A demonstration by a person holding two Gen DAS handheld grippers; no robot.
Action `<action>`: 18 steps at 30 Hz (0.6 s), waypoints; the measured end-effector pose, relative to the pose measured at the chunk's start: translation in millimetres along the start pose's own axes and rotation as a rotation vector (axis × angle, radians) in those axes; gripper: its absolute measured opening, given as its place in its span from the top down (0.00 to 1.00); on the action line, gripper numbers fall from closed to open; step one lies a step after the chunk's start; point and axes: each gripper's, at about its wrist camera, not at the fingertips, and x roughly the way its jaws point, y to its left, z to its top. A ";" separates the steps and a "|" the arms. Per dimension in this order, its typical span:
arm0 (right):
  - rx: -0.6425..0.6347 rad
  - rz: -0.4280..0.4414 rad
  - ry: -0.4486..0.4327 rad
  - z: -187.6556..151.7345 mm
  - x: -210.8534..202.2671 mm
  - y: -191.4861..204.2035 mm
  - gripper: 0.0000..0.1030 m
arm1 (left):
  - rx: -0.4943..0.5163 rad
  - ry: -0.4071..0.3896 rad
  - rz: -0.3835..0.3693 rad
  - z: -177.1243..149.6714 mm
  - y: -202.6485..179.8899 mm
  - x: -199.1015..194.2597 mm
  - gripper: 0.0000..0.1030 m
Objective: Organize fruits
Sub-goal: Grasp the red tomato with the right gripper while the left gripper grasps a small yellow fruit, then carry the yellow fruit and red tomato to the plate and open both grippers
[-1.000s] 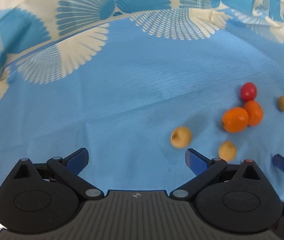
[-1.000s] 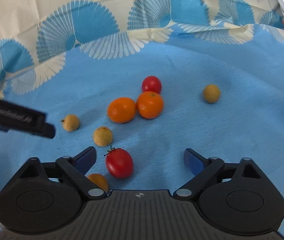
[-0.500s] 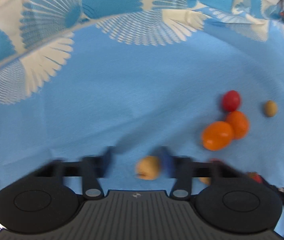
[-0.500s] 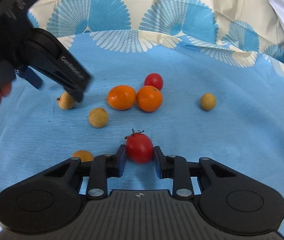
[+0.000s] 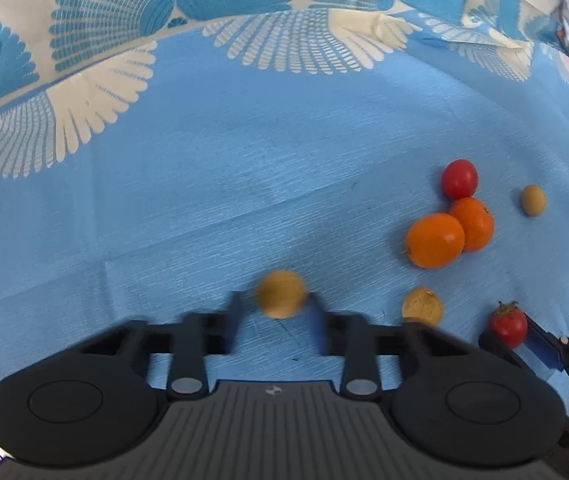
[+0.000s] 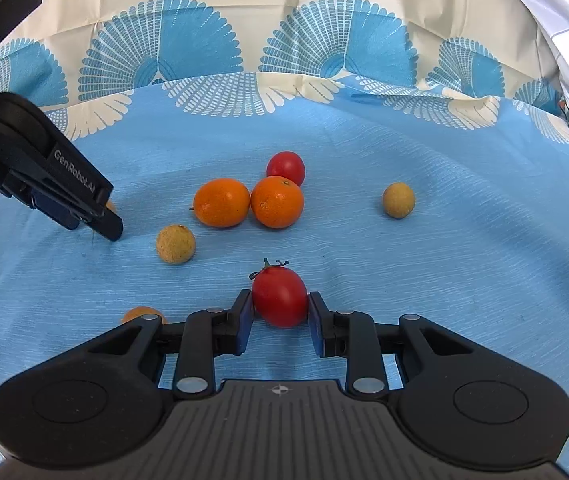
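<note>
A small tan round longan (image 5: pixel 280 294) sits pinched in the left gripper (image 5: pixel 276 316); the stemmed red cherry tomato (image 6: pixel 280 297) sits pinched in the right gripper (image 6: pixel 280 316), both low over the blue patterned tablecloth (image 6: pixel 404 280), probably gripped for sorting by kind.

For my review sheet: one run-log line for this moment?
left gripper: shut on longan | right gripper: shut on tomato | cloth: other fruit loose

Black tongs (image 6: pixel 279 320), blue pads (image 6: pixel 244 322), "GenRobot.AI" lettering
</note>
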 end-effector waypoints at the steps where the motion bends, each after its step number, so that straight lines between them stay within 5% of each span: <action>1: 0.002 0.000 -0.003 -0.1 0.3 -0.2 0.70 | 0.006 -0.013 0.013 -0.7 -1.6 -2.6 0.73; 8: 0.012 -0.005 -0.019 -1.3 -2.5 -0.8 0.71 | 0.008 -0.075 0.045 -5.8 -7.4 -23.4 0.73; 12: 0.029 -0.050 -0.052 5.9 -16.6 -5.2 0.71 | -0.041 -0.134 0.027 -21.3 -7.1 -75.1 0.73; 18: 0.030 -0.016 -0.137 8.4 -85.0 -6.0 0.71 | -0.085 -0.159 0.121 -85.2 5.3 -156.3 0.73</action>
